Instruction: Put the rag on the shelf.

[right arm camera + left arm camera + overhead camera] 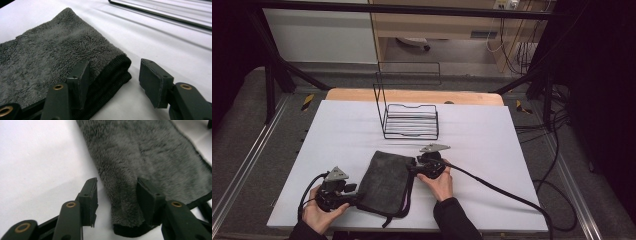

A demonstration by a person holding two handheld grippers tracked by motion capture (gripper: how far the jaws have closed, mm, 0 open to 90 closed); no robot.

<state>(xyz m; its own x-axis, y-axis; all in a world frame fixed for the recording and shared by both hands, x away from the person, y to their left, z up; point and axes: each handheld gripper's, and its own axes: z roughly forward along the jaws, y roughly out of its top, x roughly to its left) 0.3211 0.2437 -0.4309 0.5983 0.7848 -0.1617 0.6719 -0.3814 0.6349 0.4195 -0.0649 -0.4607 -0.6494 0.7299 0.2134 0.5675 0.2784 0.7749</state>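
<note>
— Where the white table sheet [337,130] ends at the far side, is bare wood seen?
— Yes; a black wire rack [410,121] is set on the sheet, and grey carpet is seen around the frame.
— And the grey fleece cloth [387,181]?
— It is laid folded near the front edge. The left gripper [353,197] and right gripper [413,167] are both held unclenched, one corner of cloth between each pair of jaws, ungripped.

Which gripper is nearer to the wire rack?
Right. The right gripper sits at the far right corner of the grey towel, just in front of the wire rack. The left gripper is at the towel's near left corner, farther back.
</note>
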